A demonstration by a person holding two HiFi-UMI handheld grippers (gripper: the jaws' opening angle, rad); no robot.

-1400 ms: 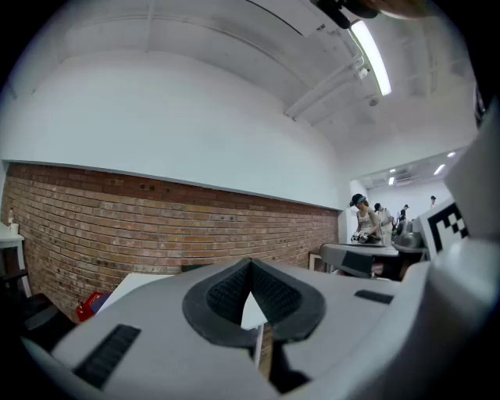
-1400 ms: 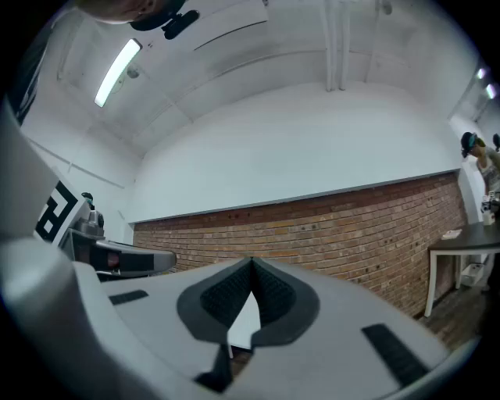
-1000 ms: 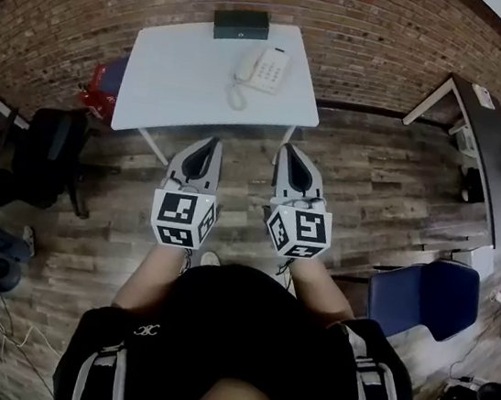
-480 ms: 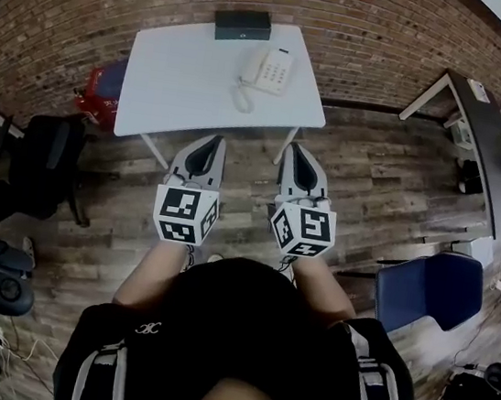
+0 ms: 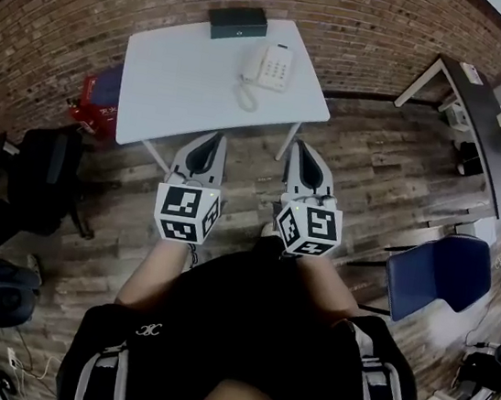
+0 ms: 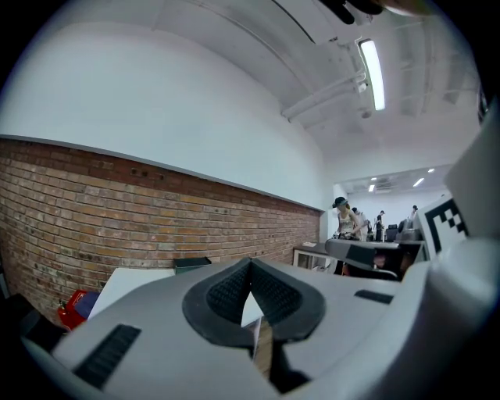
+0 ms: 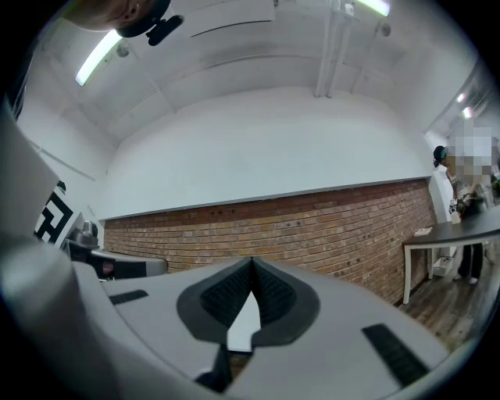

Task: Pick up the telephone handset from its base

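Observation:
The white telephone point(image 5: 274, 67) stands on the far right part of a white table point(image 5: 174, 82) in the head view. Its handset point(image 5: 253, 65) lies in the cradle on the base's left side, and the coiled cord point(image 5: 244, 101) loops toward the table's front. My left gripper point(image 5: 211, 139) and right gripper point(image 5: 301, 146) are held side by side over the wooden floor, just short of the table's front edge. Both point at the table. Both are shut with nothing between the jaws. In the left gripper view only a strip of table point(image 6: 125, 283) shows; the phone is hidden there.
A dark box point(image 5: 237, 23) sits at the table's back edge against the brick wall point(image 5: 376, 27). A red crate point(image 5: 99, 95) and a black bag point(image 5: 47, 166) lie left of the table. At the right are a blue chair point(image 5: 433, 280) and another desk point(image 5: 483, 125).
Both grippers have moved forward, and the table's front edge now lies closer to their tips. Their jaws stay shut throughout.

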